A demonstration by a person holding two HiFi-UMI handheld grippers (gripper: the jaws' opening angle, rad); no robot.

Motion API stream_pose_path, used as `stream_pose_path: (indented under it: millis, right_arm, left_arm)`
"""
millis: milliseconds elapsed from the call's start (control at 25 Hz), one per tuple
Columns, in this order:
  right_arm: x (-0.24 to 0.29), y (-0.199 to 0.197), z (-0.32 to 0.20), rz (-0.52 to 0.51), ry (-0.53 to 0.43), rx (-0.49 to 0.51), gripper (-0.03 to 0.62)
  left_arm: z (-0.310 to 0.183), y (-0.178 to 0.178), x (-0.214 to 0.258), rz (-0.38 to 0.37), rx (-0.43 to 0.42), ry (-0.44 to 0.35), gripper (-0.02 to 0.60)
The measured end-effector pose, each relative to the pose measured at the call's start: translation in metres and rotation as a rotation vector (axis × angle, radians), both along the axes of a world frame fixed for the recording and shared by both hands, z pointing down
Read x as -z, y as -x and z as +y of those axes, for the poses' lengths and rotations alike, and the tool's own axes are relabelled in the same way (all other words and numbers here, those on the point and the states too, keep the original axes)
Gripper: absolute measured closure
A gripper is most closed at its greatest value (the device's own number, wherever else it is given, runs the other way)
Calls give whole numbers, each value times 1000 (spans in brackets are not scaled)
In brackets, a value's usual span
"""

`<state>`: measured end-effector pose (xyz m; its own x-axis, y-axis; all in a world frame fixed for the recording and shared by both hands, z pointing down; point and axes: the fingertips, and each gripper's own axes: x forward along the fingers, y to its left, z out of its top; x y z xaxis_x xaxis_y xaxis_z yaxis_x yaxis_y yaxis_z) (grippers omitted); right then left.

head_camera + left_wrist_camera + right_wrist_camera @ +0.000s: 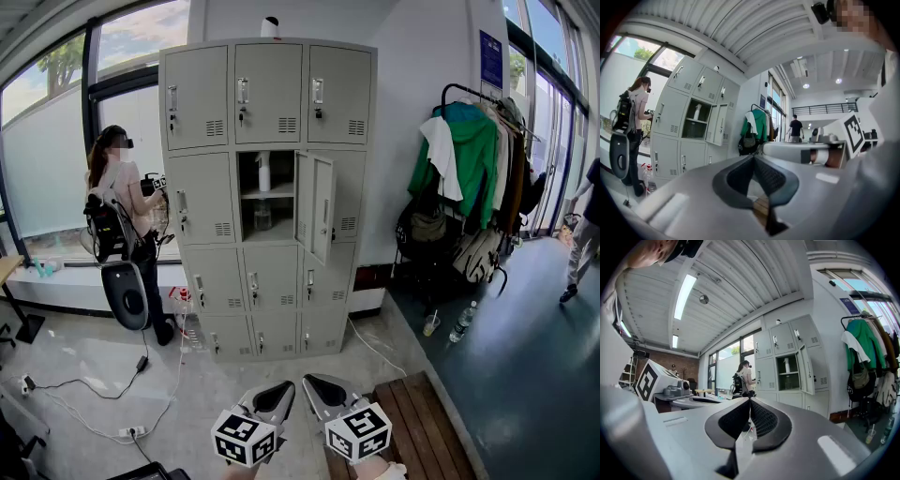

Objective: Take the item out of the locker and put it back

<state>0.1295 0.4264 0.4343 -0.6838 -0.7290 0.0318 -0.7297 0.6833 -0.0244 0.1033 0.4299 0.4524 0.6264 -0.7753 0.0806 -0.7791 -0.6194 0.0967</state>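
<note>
The grey locker bank stands several steps ahead against the wall. One middle compartment is open, its door swung out to the right. A white bottle stands upright on the upper shelf inside, and a dim clear item sits below it. The bottle also shows in the left gripper view and the right gripper view. My left gripper and right gripper hover side by side low in front of me, far from the locker. Both are shut with nothing between the pads.
A person with a backpack stands at the lockers' left side. A loaded clothes rack fills the right. A wooden bench lies near my right gripper. Cables trail over the floor at left. A cup and bottle stand below the rack.
</note>
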Motion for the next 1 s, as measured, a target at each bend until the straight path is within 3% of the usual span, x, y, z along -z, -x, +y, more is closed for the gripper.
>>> stream_pose_path:
  millis: [400, 760, 1000]
  right_arm:
    - [-16, 17, -59, 11, 13, 5, 585]
    - [2, 64, -195, 22, -28, -16, 571]
    - [31, 87, -303, 13, -78, -70, 571]
  left_arm:
    - [-60, 23, -5, -13, 41, -6, 574]
    - [-188, 58, -4, 24, 21, -3, 574]
    - [-294, 88, 22, 26, -15, -55, 574]
